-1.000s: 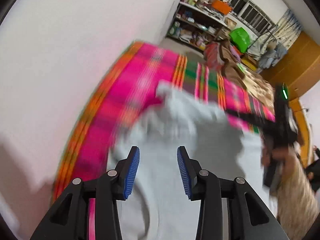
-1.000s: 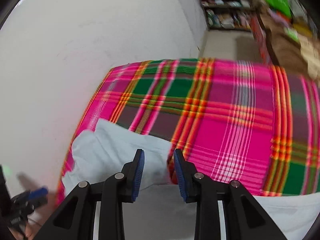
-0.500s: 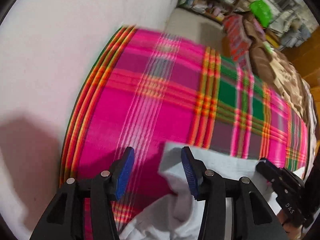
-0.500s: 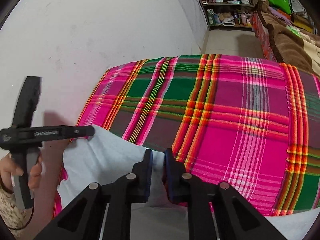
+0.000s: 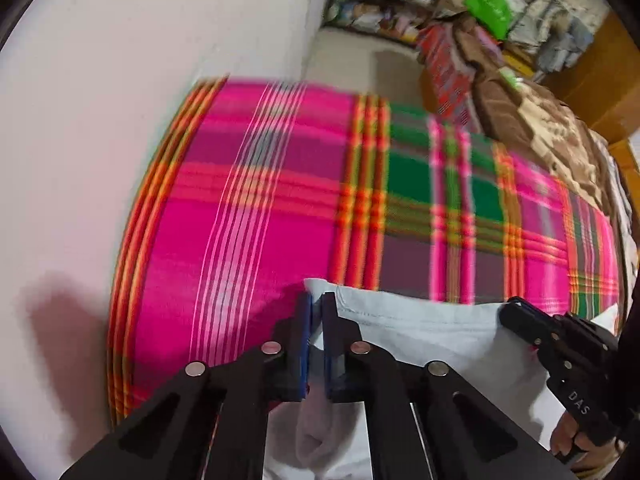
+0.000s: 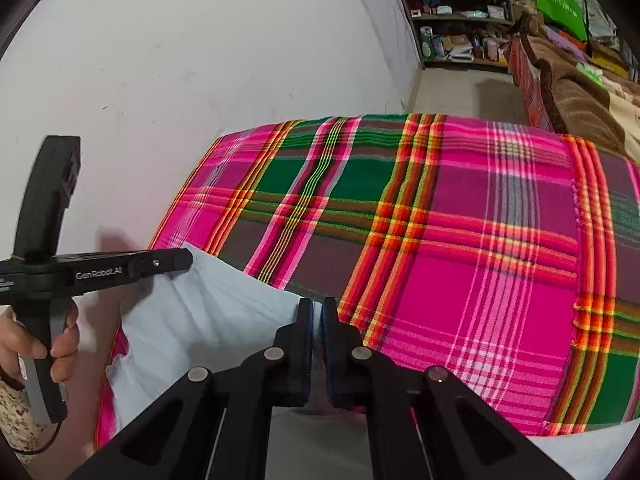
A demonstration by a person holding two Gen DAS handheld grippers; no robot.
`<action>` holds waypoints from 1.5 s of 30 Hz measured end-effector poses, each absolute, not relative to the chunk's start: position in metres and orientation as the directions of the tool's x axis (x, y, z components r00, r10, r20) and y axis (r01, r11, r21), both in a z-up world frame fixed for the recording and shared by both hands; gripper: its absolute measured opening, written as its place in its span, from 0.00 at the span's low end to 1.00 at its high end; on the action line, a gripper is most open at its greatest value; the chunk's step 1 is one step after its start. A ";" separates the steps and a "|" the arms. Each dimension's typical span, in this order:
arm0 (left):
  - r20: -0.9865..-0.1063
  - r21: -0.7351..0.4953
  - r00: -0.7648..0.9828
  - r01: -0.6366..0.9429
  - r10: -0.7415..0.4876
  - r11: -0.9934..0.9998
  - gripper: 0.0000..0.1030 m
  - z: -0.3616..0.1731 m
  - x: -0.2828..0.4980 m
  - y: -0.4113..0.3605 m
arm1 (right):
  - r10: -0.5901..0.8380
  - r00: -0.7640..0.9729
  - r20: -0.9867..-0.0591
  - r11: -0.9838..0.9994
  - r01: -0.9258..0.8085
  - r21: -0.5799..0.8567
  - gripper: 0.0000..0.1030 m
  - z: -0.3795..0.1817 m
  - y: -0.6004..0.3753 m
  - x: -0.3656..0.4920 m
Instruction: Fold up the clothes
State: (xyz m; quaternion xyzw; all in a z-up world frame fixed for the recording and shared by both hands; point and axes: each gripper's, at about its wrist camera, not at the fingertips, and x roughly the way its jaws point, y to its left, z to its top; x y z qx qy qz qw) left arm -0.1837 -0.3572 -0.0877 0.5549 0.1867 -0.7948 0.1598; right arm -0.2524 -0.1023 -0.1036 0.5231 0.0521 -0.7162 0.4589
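Note:
A pale blue garment (image 5: 420,328) lies on a pink, green and orange plaid blanket (image 5: 260,220). My left gripper (image 5: 316,300) is shut on the garment's far left corner, with cloth pinched between the blue pads. In the right wrist view the same gripper (image 6: 188,258) reaches in from the left, held by a hand (image 6: 36,344). My right gripper (image 6: 316,308) grips the garment's (image 6: 208,312) far edge further right. Its jaws are closing, and the pads press on a fold of cloth. It also shows at the right of the left wrist view (image 5: 508,312).
A white wall (image 5: 100,120) runs close along the blanket's (image 6: 480,260) left side. Beyond the bed's far end are bare floor (image 6: 452,88), cluttered shelves (image 6: 460,20), a green bag (image 5: 488,8) and a second bed with a brown blanket (image 6: 568,80).
My left gripper swept from over the garment to its far left corner and closed on it. My right gripper stayed put and closed on the garment's edge.

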 end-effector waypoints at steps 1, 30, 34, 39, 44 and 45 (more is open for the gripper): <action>-0.932 -0.109 -0.356 0.446 -0.065 -0.888 0.05 -0.082 -0.185 -0.356 | -0.604 -0.048 -0.795 -0.575 0.717 0.393 0.05 -0.101 -0.102 -0.252; -0.913 -0.148 -0.407 0.420 -0.040 -0.895 0.27 -0.084 -0.052 -0.375 | -0.685 -0.085 -0.724 -0.445 0.836 0.322 0.32 -0.074 -0.144 -0.270; -0.920 -0.089 -0.382 0.411 -0.083 -0.907 0.28 -0.090 -0.042 -0.362 | -0.640 -0.011 -0.768 -0.357 0.890 0.285 0.32 -0.083 -0.187 -0.270; -0.927 -0.130 -0.374 0.408 -0.035 -0.904 0.28 -0.097 -0.032 -0.358 | -0.611 0.071 -0.788 -0.297 0.902 0.312 0.32 -0.092 -0.215 -0.273; -0.920 -0.164 -0.391 0.429 -0.019 -0.888 0.27 -0.096 -0.025 -0.365 | -0.571 0.020 -0.821 -0.326 0.912 0.249 0.05 -0.103 -0.218 -0.274; -0.920 -0.162 -0.392 0.433 -0.024 -0.887 0.26 -0.096 -0.025 -0.365 | -0.573 0.016 -0.820 -0.327 0.912 0.246 0.04 -0.103 -0.216 -0.272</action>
